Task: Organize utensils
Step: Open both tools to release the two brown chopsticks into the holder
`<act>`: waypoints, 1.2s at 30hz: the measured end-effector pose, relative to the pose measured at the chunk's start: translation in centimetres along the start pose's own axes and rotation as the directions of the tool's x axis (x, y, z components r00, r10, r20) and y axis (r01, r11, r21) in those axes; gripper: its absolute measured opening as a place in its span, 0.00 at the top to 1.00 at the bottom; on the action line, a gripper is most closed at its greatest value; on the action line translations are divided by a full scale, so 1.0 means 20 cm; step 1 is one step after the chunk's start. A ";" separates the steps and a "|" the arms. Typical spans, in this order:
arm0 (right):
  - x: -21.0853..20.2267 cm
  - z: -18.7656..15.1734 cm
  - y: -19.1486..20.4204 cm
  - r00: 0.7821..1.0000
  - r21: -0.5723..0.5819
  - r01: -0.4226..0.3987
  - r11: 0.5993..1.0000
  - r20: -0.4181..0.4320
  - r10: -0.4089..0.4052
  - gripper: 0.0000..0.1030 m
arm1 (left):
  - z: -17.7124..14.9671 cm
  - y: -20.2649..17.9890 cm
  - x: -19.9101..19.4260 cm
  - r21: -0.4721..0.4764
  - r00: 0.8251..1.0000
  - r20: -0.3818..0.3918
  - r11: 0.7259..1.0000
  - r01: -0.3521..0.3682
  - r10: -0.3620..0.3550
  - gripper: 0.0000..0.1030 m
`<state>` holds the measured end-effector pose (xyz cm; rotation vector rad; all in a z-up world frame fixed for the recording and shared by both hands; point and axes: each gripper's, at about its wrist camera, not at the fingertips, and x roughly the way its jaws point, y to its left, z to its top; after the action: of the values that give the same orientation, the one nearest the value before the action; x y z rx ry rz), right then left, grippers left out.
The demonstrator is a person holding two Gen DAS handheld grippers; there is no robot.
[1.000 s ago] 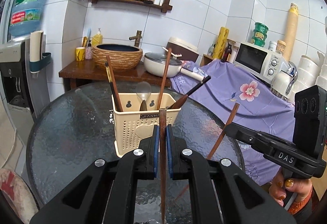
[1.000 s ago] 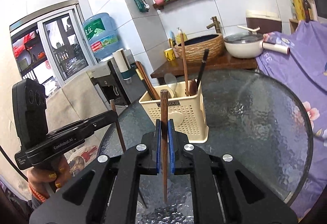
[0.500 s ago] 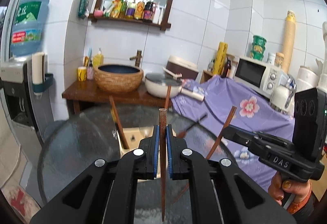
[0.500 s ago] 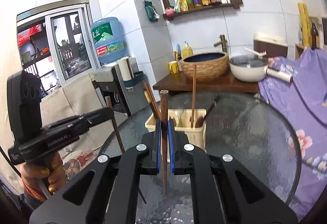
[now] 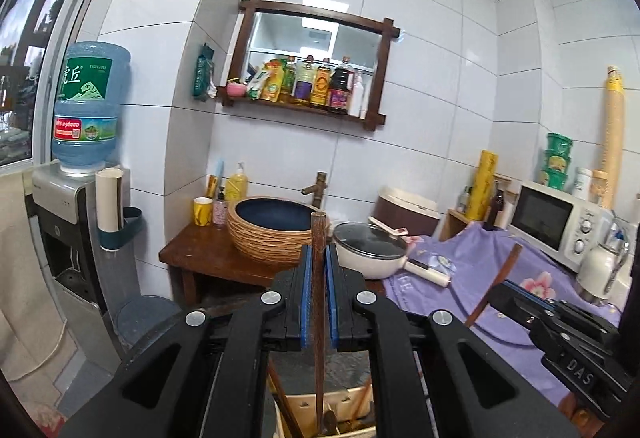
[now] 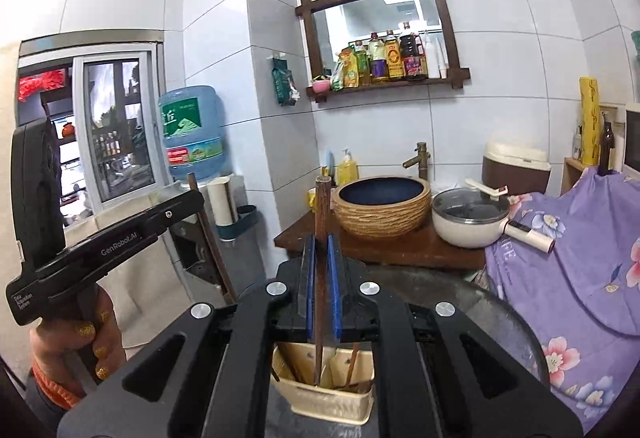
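Observation:
Each gripper is shut on one upright brown wooden chopstick. In the left wrist view my left gripper (image 5: 319, 258) pinches its chopstick (image 5: 319, 230) between blue pads, above the cream utensil holder (image 5: 352, 402) seen low between the arms. My right gripper (image 6: 322, 250) clamps the other chopstick (image 6: 322, 198), whose lower end hangs over the cream holder (image 6: 332, 402) with several utensils inside. The right gripper (image 5: 516, 286) with its slanted chopstick shows at the right of the left view; the left gripper (image 6: 188, 198) shows at the left of the right view.
The holder stands on a round dark glass table (image 6: 480, 314). Behind are a wooden stand with a woven basin (image 6: 382, 204), a white pot (image 6: 468, 220), a purple flowered cloth (image 6: 568, 258), a microwave (image 5: 552, 218) and a water dispenser (image 5: 80, 230). A hand (image 6: 76, 342) grips the left handle.
Both grippers rose with their chopsticks and tilted up toward the wall. The holder slid from mid-frame to the bottom edge, now under the chopstick tips.

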<state>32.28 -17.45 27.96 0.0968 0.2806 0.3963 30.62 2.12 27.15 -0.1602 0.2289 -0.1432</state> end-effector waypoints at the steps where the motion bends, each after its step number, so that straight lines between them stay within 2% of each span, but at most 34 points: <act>1: 0.03 0.00 0.00 1.000 -0.005 0.016 1.000 0.003 -0.016 0.93 | -0.02 0.01 0.03 -0.001 1.000 -0.007 1.000 -0.010 0.010 0.93; 4: 0.12 -0.04 -0.02 0.999 0.000 0.027 1.000 -0.021 -0.027 0.93 | -0.12 0.04 0.12 -0.005 0.998 -0.046 1.000 -0.030 0.029 0.93; 8: 0.25 -0.20 -0.06 0.996 0.017 0.041 0.999 -0.076 -0.040 0.93 | -0.28 0.08 0.21 -0.015 0.993 -0.112 0.999 -0.031 0.029 0.93; 14: 0.36 -0.39 -0.06 0.989 0.016 0.052 0.999 -0.137 -0.049 0.93 | -0.49 0.08 0.29 0.024 0.982 -0.183 0.999 -0.034 0.038 0.93; 21: 0.44 -0.51 -0.07 0.982 0.007 0.068 0.998 -0.177 -0.066 0.93 | -0.61 0.10 0.33 0.038 0.973 -0.229 0.999 -0.034 0.042 0.93; 25: 0.46 -0.54 -0.08 0.979 0.004 0.078 0.997 -0.190 -0.076 0.93 | -0.63 0.10 0.33 0.061 0.974 -0.224 0.998 -0.030 0.043 0.93; 28: 0.47 -0.57 -0.08 0.978 0.008 0.079 0.997 -0.196 -0.076 0.93 | -0.62 0.10 0.32 0.045 0.973 -0.229 0.999 -0.021 0.031 0.91; 30: 0.45 -0.57 -0.08 0.980 0.014 0.074 0.997 -0.187 -0.070 0.93 | -0.61 0.11 0.29 0.045 0.975 -0.218 0.999 -0.023 0.033 0.78; 31: 0.44 -0.56 -0.08 0.981 0.014 0.072 0.997 -0.184 -0.069 0.92 | -0.60 0.11 0.26 0.048 0.978 -0.204 0.998 -0.029 0.038 0.64; 32: 0.42 -0.55 -0.08 0.982 0.011 0.071 0.997 -0.176 -0.068 0.87 | -0.59 0.11 0.23 0.049 0.982 -0.185 0.998 -0.035 0.044 0.47; 33: 0.40 -0.54 -0.07 0.984 0.007 0.069 0.998 -0.166 -0.066 0.82 | -0.59 0.12 0.18 0.047 0.987 -0.155 0.998 -0.043 0.050 0.39; 34: 0.37 -0.54 -0.07 0.986 0.003 0.067 0.998 -0.155 -0.066 0.67 | -0.59 0.12 0.12 0.048 0.992 -0.114 0.998 -0.049 0.054 0.25; 35: 0.32 -0.53 -0.06 0.990 -0.004 0.070 0.998 -0.125 -0.070 0.49 | -0.60 0.11 0.07 0.058 0.995 -0.083 0.997 -0.053 0.058 0.18; 36: 0.27 -0.52 -0.05 0.993 -0.014 0.075 0.997 -0.091 -0.076 0.42 | -0.62 0.11 0.01 0.076 0.996 -0.057 0.995 -0.064 0.068 0.15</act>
<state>34.48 -15.81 16.58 0.0571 0.3712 0.3273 28.21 2.54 14.88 -0.0750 0.2873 -0.0906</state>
